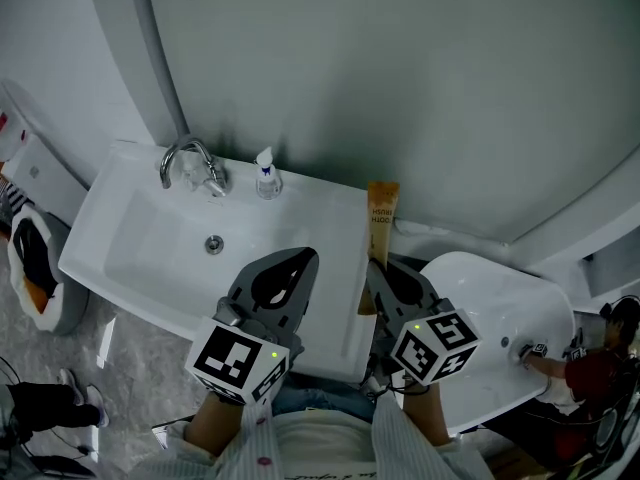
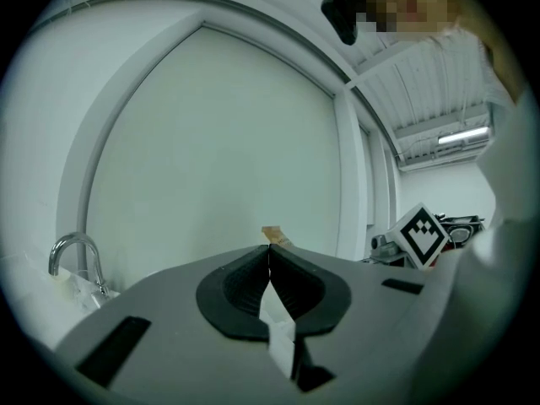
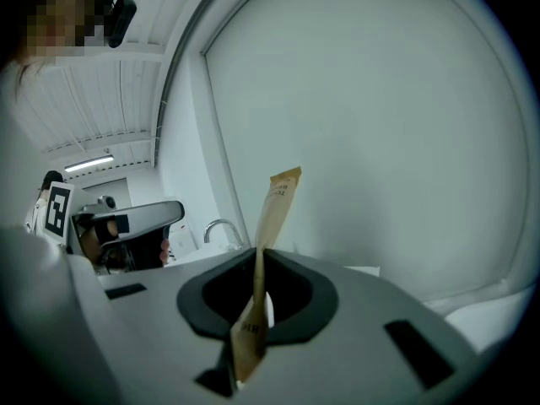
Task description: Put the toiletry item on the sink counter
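At the right end of the sink counter, the right gripper is clamping the brown toothbrush packet, not yet set down, while the left gripper is hovering closed and empty, leaving placement and release outstanding.

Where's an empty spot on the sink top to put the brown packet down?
The flat counter right of the basin is bare, from the spray bottle forward to the front edge. The back ledge is crowded: faucet and bottle. The right tongs hold the packet beside that strip.
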